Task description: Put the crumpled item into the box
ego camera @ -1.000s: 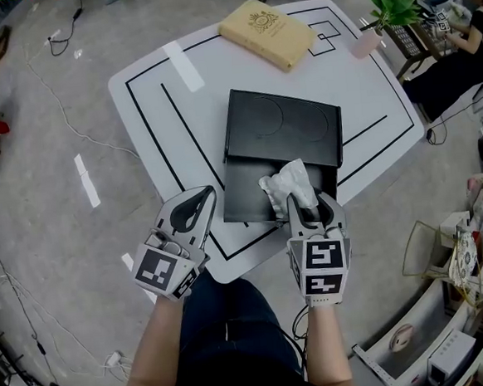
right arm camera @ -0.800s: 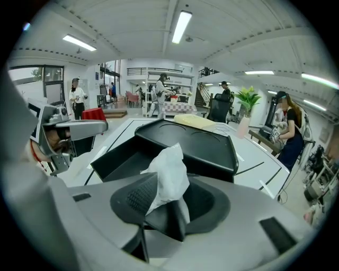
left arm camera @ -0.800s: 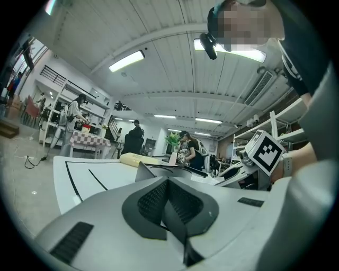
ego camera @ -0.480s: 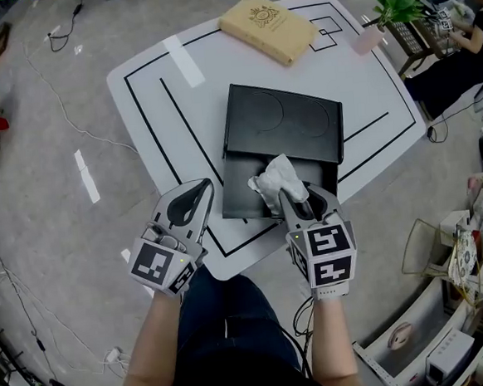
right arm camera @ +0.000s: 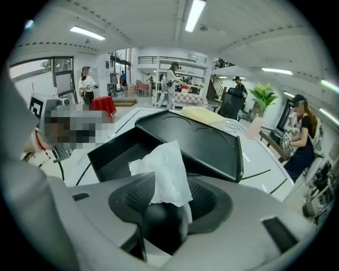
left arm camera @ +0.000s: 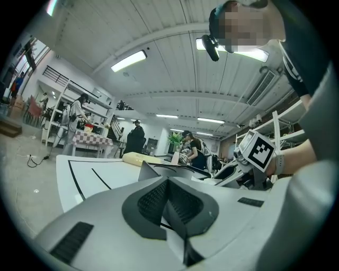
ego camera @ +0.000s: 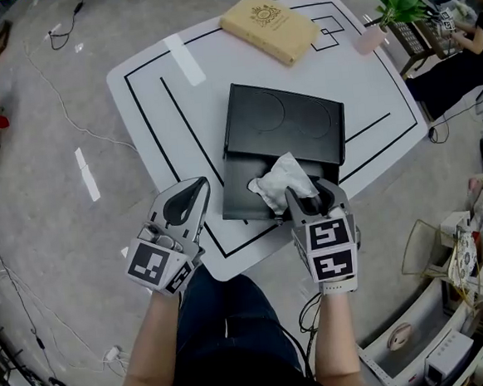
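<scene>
A black box (ego camera: pixel 282 122) lies on the white table (ego camera: pixel 157 70), its lid slid back so the near part (ego camera: pixel 243 188) is uncovered. The crumpled white tissue (ego camera: pixel 280 181) hangs over that uncovered part, with its lower end between the fingers of my right gripper (ego camera: pixel 315 193). In the right gripper view the tissue (right arm camera: pixel 167 169) stands up between the jaws of the right gripper (right arm camera: pixel 164 198), which are opening, with a dark gap beside it; the box (right arm camera: pixel 196 140) is just beyond. My left gripper (ego camera: pixel 193 192) is shut and empty at the table's near edge, left of the box.
A tan book (ego camera: pixel 266 29) lies at the table's far side, beside a potted plant (ego camera: pixel 385 6). A person sits at a desk at the far right (ego camera: pixel 455 54). Cables run across the floor on the left (ego camera: pixel 60 111).
The right gripper's jaws have spread wider and the tissue has slumped left toward the box. The right gripper shifted slightly right; the left gripper drifted a little down and left.
</scene>
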Action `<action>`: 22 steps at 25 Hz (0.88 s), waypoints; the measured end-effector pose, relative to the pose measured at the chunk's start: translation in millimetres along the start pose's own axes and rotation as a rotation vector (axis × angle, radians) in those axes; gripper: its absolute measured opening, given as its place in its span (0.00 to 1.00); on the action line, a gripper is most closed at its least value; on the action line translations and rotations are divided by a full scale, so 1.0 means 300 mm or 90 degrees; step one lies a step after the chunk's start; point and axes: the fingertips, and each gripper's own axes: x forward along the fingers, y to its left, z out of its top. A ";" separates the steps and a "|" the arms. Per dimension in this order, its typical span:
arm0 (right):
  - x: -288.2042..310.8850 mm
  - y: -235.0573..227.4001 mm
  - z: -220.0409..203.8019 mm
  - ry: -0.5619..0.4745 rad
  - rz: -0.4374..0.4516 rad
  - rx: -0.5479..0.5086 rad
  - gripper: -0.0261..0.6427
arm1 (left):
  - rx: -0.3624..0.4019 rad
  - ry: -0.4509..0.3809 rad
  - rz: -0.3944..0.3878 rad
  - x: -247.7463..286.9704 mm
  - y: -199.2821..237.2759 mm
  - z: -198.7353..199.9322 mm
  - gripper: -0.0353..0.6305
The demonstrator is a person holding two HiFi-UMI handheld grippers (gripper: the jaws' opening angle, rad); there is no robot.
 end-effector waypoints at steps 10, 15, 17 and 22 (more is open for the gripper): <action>0.024 -0.037 -0.027 0.041 -0.033 -0.069 0.34 | -0.004 0.004 0.000 -0.004 -0.002 -0.014 0.06; 0.039 -0.039 -0.023 0.065 -0.036 -0.109 0.34 | -0.008 0.006 0.003 -0.010 0.004 -0.023 0.06; 0.046 -0.038 -0.026 0.073 -0.034 -0.116 0.34 | -0.008 0.006 0.005 -0.013 0.005 -0.024 0.06; 0.067 -0.042 -0.027 0.091 -0.024 -0.137 0.34 | -0.007 0.004 0.007 -0.009 0.013 -0.023 0.06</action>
